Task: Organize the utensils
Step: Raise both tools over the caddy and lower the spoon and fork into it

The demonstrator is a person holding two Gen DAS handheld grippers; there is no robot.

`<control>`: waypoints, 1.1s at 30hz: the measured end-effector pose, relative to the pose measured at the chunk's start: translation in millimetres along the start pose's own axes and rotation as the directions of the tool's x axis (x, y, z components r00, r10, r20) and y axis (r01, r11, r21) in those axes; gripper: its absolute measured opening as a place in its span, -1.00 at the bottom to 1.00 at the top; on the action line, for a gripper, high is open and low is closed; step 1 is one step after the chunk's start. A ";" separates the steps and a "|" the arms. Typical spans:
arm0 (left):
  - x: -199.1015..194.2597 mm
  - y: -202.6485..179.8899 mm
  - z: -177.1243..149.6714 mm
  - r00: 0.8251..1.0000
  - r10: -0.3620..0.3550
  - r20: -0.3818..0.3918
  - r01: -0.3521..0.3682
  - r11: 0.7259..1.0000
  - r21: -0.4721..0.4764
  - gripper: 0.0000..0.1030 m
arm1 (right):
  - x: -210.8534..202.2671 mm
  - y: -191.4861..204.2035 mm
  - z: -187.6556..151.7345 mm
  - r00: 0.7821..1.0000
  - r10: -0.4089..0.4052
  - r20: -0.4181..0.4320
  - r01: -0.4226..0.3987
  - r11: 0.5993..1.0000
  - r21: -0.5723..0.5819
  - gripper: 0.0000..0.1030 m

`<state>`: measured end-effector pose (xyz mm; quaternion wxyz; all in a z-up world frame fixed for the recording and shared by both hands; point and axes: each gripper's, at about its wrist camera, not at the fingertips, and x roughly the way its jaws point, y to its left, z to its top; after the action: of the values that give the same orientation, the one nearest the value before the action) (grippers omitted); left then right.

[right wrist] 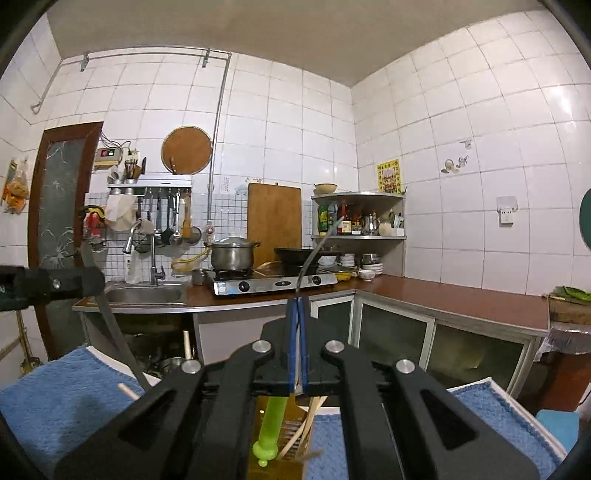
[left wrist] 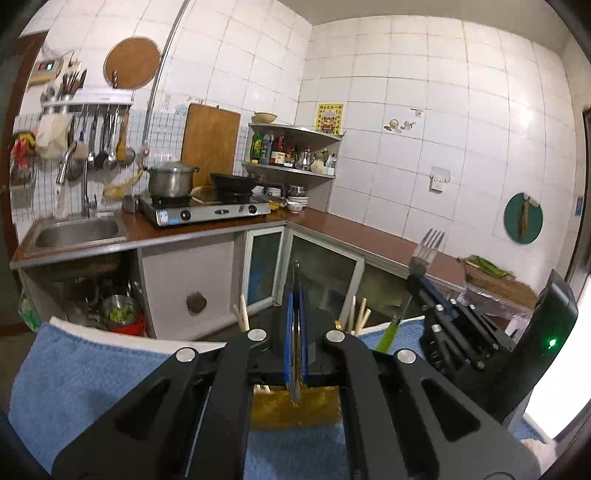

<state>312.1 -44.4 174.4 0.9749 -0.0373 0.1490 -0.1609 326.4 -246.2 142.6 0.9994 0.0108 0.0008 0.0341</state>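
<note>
Steel fork [left wrist: 424,251], green handle, pinched in right claw [left wrist: 415,282], fluffy blue towel [left wrist: 92,376]

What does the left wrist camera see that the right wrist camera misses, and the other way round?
Only the left view: the fork with its prongs face-on, held in the right gripper. Only the right view: the ceiling, and the knife side-on in the left gripper. Both: the pot, stove, sink and blue towel.

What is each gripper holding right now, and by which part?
Left gripper pinches a flat metal utensil, probably a knife, near its upper end. Right gripper clamps the green-handled fork by its neck, below the tines.
</note>
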 end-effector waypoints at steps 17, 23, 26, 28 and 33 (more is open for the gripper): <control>87.2 9.2 -52.3 0.990 0.081 -0.115 -0.068 0.992 0.111 -0.94 | 42.0 -4.6 -60.5 0.996 -0.019 -0.090 0.009 0.994 -0.110 -0.97; 110.3 20.2 -55.6 0.978 0.078 -0.193 -0.065 0.995 0.076 -0.92 | 53.1 11.9 -76.4 0.985 -0.005 -0.172 -0.034 0.975 -0.220 -0.97; 113.4 23.3 -56.7 0.975 0.072 -0.209 -0.060 0.996 0.064 -0.91 | 64.1 10.4 -82.4 0.971 0.002 -0.239 -0.055 0.975 -0.216 -0.97; 114.0 22.0 -56.0 0.973 0.074 -0.220 -0.060 0.996 0.067 -0.91 | 73.9 6.3 -87.5 0.955 0.012 -0.295 -0.071 0.979 -0.189 -0.97; 105.0 20.1 -50.7 0.972 0.083 -0.220 -0.071 0.996 0.061 -0.90 | 85.2 -6.4 -93.8 0.920 0.052 -0.390 -0.099 0.990 -0.102 -0.93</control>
<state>397.7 -60.8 94.4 0.9583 0.0125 0.2542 -0.1299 411.6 -244.7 48.7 0.9764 -0.0561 0.1950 0.0739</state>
